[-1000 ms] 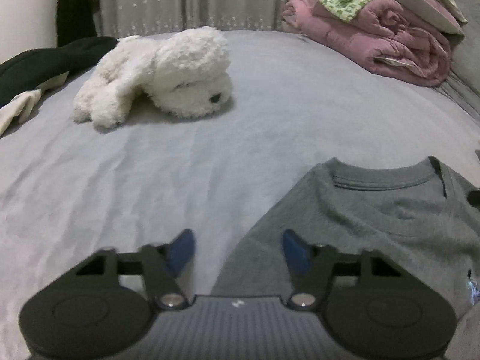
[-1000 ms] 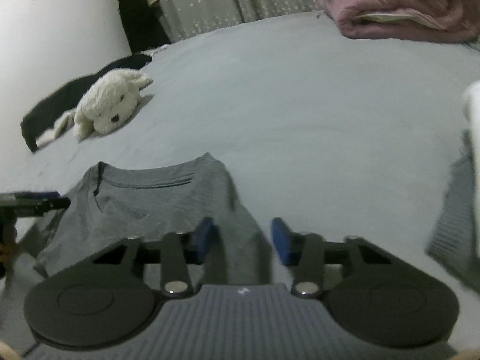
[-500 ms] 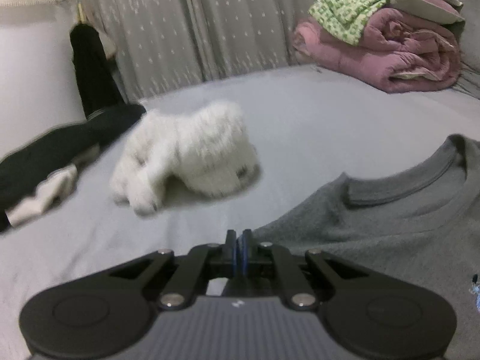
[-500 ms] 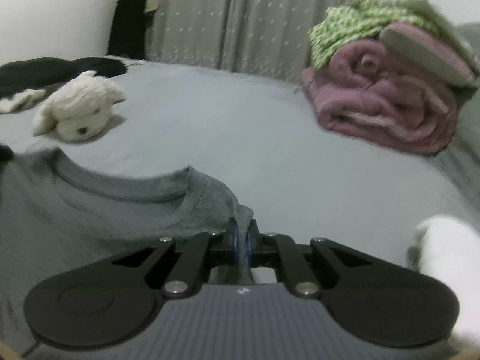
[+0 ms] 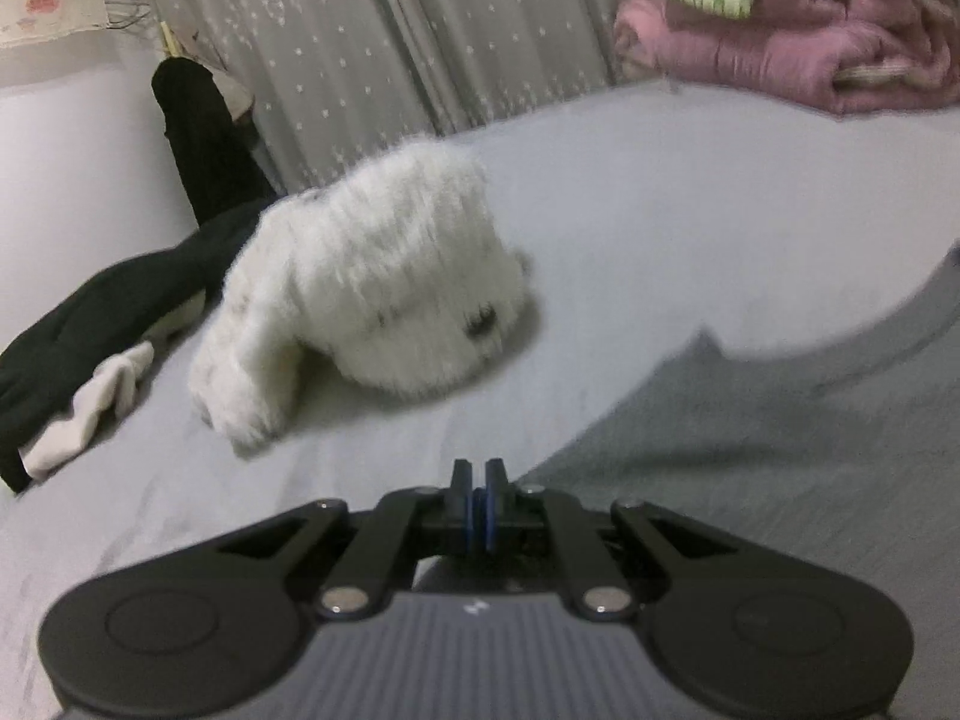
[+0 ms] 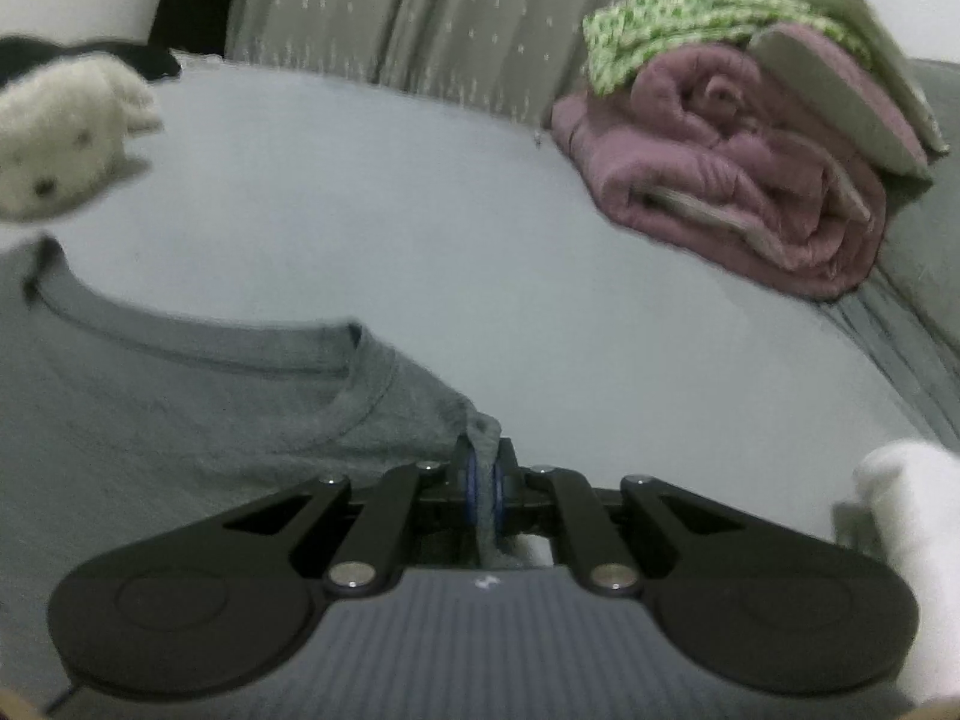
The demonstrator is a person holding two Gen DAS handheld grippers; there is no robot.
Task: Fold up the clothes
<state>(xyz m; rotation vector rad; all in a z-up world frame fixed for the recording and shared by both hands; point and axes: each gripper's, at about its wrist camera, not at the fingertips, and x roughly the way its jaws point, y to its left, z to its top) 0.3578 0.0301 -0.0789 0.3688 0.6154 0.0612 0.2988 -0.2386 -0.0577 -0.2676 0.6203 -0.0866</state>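
Between right pads: right gripper [image 6: 483,483] is closed on a pinch of the shirt [image 6: 180,396], at its shoulder corner.
Left side: left gripper [image 5: 478,498] is closed at the other shoulder; cloth between the pads is not clear.
Axis: the collar [image 6: 198,342] runs across between the 2 grippers.
Beyond: open bed [image 6: 420,252], then the toy [image 5: 372,294].

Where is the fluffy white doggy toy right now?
The white plush dog lies on the grey bed, at the left in both wrist views, between the black garment and the grey sweatshirt.
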